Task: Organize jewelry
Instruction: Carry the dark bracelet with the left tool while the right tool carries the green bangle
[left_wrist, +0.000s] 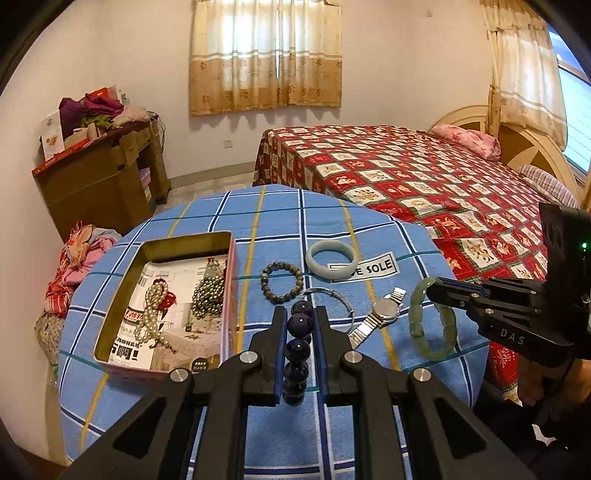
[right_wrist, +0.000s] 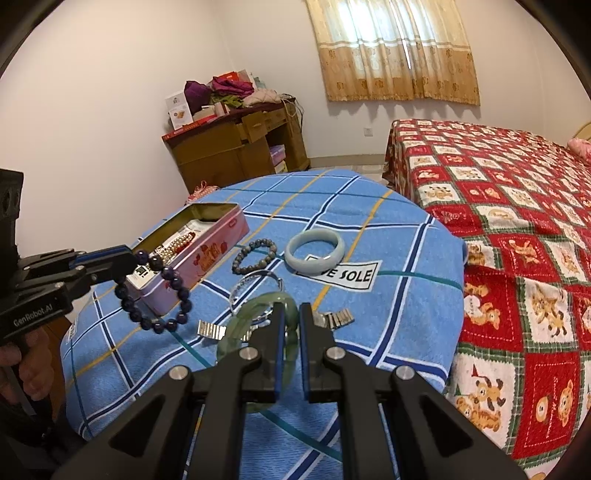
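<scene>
My left gripper (left_wrist: 300, 321) jaws squeezing the dark purple bead bracelet (right_wrist: 155, 291) beside the pink tin (left_wrist: 162, 306), my right gripper (right_wrist: 290, 314) jaws squeezing the green bangle (left_wrist: 432, 317), further from the tin.

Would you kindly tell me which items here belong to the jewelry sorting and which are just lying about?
Job:
tin box
purple bead bracelet
green bangle
pale bangle
brown bead bracelet
silver bangle
watch

Lying about:
bed
wooden cabinet
curtains
</scene>
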